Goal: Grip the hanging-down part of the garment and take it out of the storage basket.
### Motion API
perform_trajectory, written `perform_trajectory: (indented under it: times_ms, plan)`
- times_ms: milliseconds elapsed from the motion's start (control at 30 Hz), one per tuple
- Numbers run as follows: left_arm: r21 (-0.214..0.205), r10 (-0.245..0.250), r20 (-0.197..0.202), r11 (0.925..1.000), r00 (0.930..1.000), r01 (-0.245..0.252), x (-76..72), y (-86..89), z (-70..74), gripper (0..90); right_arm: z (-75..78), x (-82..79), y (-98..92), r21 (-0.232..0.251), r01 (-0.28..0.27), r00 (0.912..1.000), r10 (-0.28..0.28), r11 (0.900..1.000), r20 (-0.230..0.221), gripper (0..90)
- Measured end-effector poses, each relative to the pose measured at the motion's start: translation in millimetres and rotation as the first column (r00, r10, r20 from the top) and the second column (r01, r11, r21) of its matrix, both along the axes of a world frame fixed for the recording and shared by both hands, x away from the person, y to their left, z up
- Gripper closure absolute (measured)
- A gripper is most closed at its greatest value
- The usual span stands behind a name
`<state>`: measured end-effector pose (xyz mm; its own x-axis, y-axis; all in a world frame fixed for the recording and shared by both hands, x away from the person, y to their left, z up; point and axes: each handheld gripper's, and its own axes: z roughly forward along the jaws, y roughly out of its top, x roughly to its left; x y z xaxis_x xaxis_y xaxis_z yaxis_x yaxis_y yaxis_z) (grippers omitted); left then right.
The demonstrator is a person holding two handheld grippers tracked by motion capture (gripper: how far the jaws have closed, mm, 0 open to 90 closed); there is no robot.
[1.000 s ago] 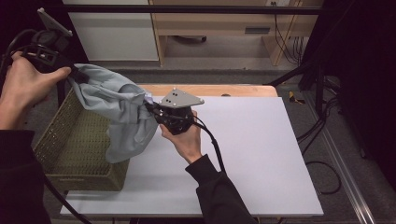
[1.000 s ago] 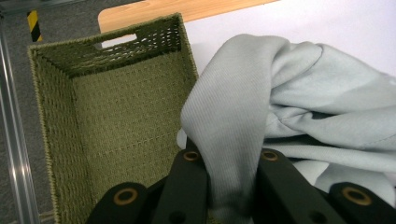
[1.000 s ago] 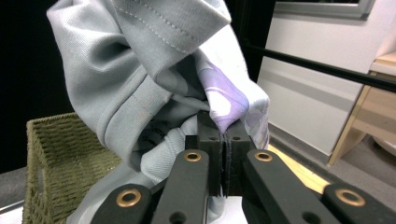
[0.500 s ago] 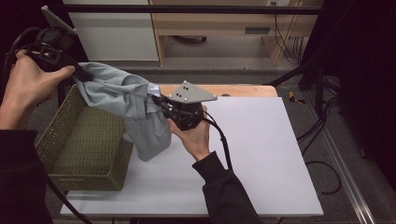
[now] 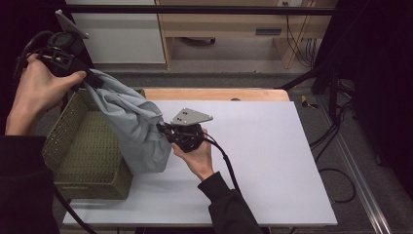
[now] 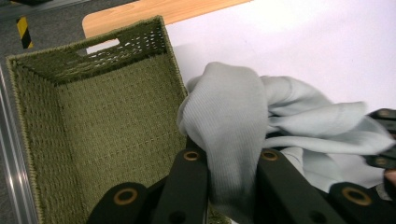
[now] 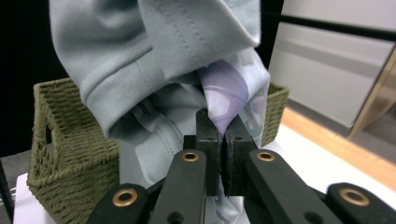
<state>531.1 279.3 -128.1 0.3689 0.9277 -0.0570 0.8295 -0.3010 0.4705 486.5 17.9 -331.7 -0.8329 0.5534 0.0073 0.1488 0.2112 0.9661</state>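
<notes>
At far left in the high view, the left tongs are raised above the rear corner of one green woven basket and clamped on the upper end of one pale grey-blue garment. The garment's long axis slopes from those tongs down and rightward to the right tongs, which are clamped on its lower part, just beside the basket's right wall over the white desk; a loose fold hangs below them, against that wall.

The left gripper view adds the basket's bare woven floor beneath the tongs and a thick roll of cloth pinched between the jaws.

The right gripper view shows a lilac-printed inner face of the fabric nipped in jaws almost together, with stitched seams just above them.

Count: two tongs, one garment, one basket, one desk.
</notes>
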Motion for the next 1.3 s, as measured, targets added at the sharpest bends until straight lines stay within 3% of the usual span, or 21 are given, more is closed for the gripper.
perform_trajectory:
  times_ms: [67,100,133,167,233,333,367,400,467,667,967,1133,1300]
  plan:
    - [0.004,-0.003,0.001,1.0000,1.0000,0.003,0.4,-1.6,-0.5,86.4,-10.8,1.9,3.7,0.017,-0.012,0.9991,0.013,0.9998,-0.041,77.3]
    - [0.005,-0.004,0.001,1.0000,1.0000,0.004,0.6,-2.2,-0.8,86.4,-10.8,1.9,3.7,0.017,-0.012,0.9991,0.013,0.9998,-0.041,77.3]
    - [0.005,-0.005,0.000,1.0000,1.0000,0.005,0.8,-2.4,-1.3,86.3,-15.2,0.6,2.5,0.026,-0.016,0.9990,0.017,0.9995,-0.042,66.7]
    - [0.004,-0.006,-0.001,1.0000,1.0000,0.006,1.1,-2.6,-2.2,86.3,-15.2,0.6,2.5,0.026,-0.016,0.9990,0.017,0.9995,-0.042,66.7]
    - [0.005,-0.007,-0.003,1.0000,1.0000,0.007,1.7,-2.9,-4.0,86.3,-18.5,-1.6,-1.3,0.049,-0.005,0.9995,0.007,0.9988,-0.030,53.2]
    - [0.008,-0.006,-0.011,0.9999,0.9999,0.006,3.3,-3.3,-7.5,86.3,-21.0,-6.6,-12.3,0.073,0.022,0.9991,-0.019,0.9971,-0.037,35.7]
    - [0.008,-0.006,-0.014,1.0000,0.9999,0.006,3.8,-3.6,-8.3,86.3,-21.6,-9.7,-21.9,0.085,0.035,0.9986,-0.031,0.9957,-0.043,25.9]
    - [0.007,-0.007,-0.017,1.0000,0.9998,0.007,4.3,-3.8,-9.1,86.3,-21.6,-9.7,-21.9,0.085,0.035,0.9986,-0.031,0.9957,-0.043,25.9]
    - [0.011,-0.007,-0.022,0.9999,0.9997,0.007,5.5,-4.7,-10.2,86.4,-22.6,-13.4,-38.5,0.093,0.046,0.9979,-0.042,0.9946,-0.049,17.7]
    - [0.015,-0.008,-0.028,0.9998,0.9996,0.009,6.6,-6.6,-11.2,86.3,-25.1,-21.6,-69.7,0.109,0.110,0.9931,-0.105,0.9880,-0.052,10.6]
    - [0.020,-0.011,-0.042,0.9997,0.9991,0.012,9.6,-9.3,-13.8,86.3,-42.1,-35.3,-128.7,0.117,0.232,0.9722,-0.227,0.9656,-0.057,4.5]
    - [0.023,-0.011,-0.053,0.9997,0.9985,0.012,12.3,-10.6,-17.2,86.3,-47.9,-41.7,-147.3,0.110,0.261,0.9651,-0.257,0.9589,-0.049,3.6]
    - [0.020,-0.010,-0.058,0.9997,0.9983,0.011,13.8,-10.4,-19.6,86.3,-54.2,-53.0,-170.7,0.122,0.300,0.9539,-0.298,0.9461,-0.037,2.5]
